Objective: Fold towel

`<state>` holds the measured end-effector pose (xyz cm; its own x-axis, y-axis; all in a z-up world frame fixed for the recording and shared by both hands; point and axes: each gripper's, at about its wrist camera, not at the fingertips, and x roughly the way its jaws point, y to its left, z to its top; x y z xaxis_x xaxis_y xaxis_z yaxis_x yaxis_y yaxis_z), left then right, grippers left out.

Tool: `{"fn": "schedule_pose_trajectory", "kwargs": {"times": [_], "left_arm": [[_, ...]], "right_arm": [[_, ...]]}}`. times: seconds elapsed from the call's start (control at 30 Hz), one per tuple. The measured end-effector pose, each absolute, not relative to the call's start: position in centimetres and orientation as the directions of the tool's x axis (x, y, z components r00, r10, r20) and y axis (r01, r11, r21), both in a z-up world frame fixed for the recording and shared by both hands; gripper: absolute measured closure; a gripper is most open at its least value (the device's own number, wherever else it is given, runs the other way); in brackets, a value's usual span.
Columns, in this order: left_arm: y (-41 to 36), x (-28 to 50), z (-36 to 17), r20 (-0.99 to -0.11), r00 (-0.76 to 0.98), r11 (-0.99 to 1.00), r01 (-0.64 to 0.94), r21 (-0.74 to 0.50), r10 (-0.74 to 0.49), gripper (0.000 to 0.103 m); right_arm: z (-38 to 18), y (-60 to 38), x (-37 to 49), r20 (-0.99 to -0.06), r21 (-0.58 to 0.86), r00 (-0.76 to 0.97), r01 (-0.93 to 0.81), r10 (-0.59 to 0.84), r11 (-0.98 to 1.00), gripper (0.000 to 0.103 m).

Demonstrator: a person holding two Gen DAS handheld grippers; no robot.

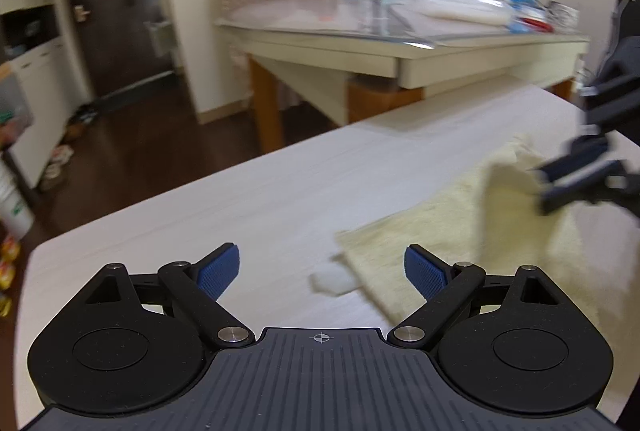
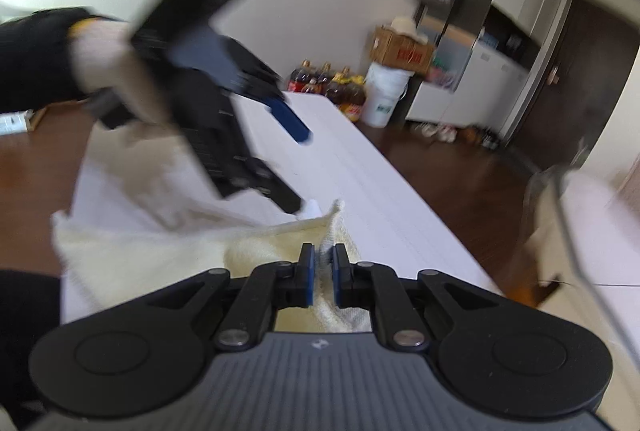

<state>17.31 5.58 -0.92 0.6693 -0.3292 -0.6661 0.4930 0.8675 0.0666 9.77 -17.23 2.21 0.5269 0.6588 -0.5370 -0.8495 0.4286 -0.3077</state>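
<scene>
While two grippers are in view, only one towel (image 1: 460,243) is present, lying on the pale worktop (image 1: 248,191). The left gripper (image 1: 322,269) hangs just above the worktop with its fingers (image 1: 222,267) spread wide apart and nothing between them, near the towel's closest corner. The right gripper (image 2: 323,273) has its fingers (image 2: 307,271) pressed together, clamped on a raised edge of the towel. The towel is cream-coloured and fluffy, partly flat on the worktop, with one portion lifted and draped at the right gripper. A small white tab (image 1: 334,279) shows at the towel's near corner. On the floor beyond the worktop stand one white bucket (image 2: 386,93), its contents not visible, one cardboard box (image 2: 400,49) above it, and a cluster of bottles (image 2: 328,83), too blurred to count.
</scene>
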Motion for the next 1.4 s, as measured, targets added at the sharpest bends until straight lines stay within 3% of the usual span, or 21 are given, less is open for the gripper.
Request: {"fn": "schedule_pose_trajectory", "kwargs": {"times": [0.1, 0.17, 0.23, 0.3, 0.37, 0.83, 0.9, 0.97, 1.0, 1.03, 1.07, 1.2, 1.3, 1.4], "left_arm": [[4.5, 18.3, -1.7, -0.693, 0.637, 0.846, 0.529, 0.074, -0.337, 0.015], [3.8, 18.7, -2.2, -0.71, 0.624, 0.837, 0.54, 0.089, -0.327, 0.034], [3.1, 18.9, -2.5, -0.722, 0.615, 0.826, 0.553, 0.11, -0.316, 0.043], [2.6, 18.7, -2.5, -0.724, 0.611, 0.817, 0.564, 0.115, -0.32, 0.059], [2.2, 18.5, -2.5, -0.722, 0.624, 0.82, 0.555, 0.14, -0.299, 0.089], [3.7, 23.1, -2.9, -0.708, 0.69, 0.887, 0.412, 0.209, -0.154, 0.091], [3.9, 23.2, -2.8, -0.708, 0.689, 0.888, 0.41, 0.209, -0.151, 0.088], [4.0, 23.0, -2.7, -0.706, 0.691, 0.889, 0.408, 0.208, -0.153, 0.085], [4.1, 22.9, -2.6, -0.705, 0.69, 0.892, 0.409, 0.192, -0.165, 0.08], [4.3, 22.6, -2.5, -0.699, 0.693, 0.894, 0.41, 0.181, -0.176, 0.066], [4.4, 22.3, -2.2, -0.692, 0.698, 0.894, 0.412, 0.178, -0.184, 0.059], [5.3, 20.6, -1.2, -0.668, 0.715, 0.896, 0.413, 0.162, -0.209, 0.059], [5.8, 18.4, -0.2, -0.658, 0.721, 0.888, 0.426, 0.174, -0.217, 0.059], [6.2, 16.1, 0.4, -0.657, 0.724, 0.881, 0.432, 0.193, -0.211, 0.059]], "right_arm": [[1.5, -19.9, 6.0, -0.512, -0.323, 0.574, -0.818, 0.639, 0.476, 0.093], [0.7, -21.0, 4.1, -0.508, -0.324, 0.598, -0.799, 0.62, 0.506, 0.093], [-0.2, -22.4, 1.6, -0.513, -0.31, 0.623, -0.776, 0.591, 0.549, 0.093], [-1.1, -23.1, -0.6, -0.522, -0.296, 0.641, -0.755, 0.563, 0.585, 0.093], [-1.6, -23.4, -1.5, -0.526, -0.294, 0.651, -0.743, 0.547, 0.601, 0.093], [-3.1, -25.8, -2.7, -0.512, -0.344, 0.679, -0.723, 0.526, 0.599, 0.092], [-3.2, -25.9, -2.5, -0.526, -0.345, 0.66, -0.742, 0.536, 0.575, 0.091], [-3.1, -26.0, -2.6, -0.543, -0.336, 0.636, -0.763, 0.548, 0.552, 0.082], [-2.9, -26.2, -2.7, -0.554, -0.311, 0.615, -0.778, 0.561, 0.545, 0.081], [-2.6, -26.5, -2.8, -0.551, -0.286, 0.605, -0.784, 0.575, 0.551, 0.078], [-2.3, -26.9, -2.8, -0.548, -0.262, 0.596, -0.789, 0.587, 0.557, 0.077], [-1.9, -27.9, -2.3, -0.526, -0.206, 0.595, -0.782, 0.607, 0.588, 0.073], [-1.8, -28.2, -1.4, -0.513, -0.174, 0.59, -0.782, 0.623, 0.598, 0.062], [-2.1, -28.1, 0.6, -0.528, -0.103, 0.555, -0.793, 0.643, 0.6, 0.062]]}}
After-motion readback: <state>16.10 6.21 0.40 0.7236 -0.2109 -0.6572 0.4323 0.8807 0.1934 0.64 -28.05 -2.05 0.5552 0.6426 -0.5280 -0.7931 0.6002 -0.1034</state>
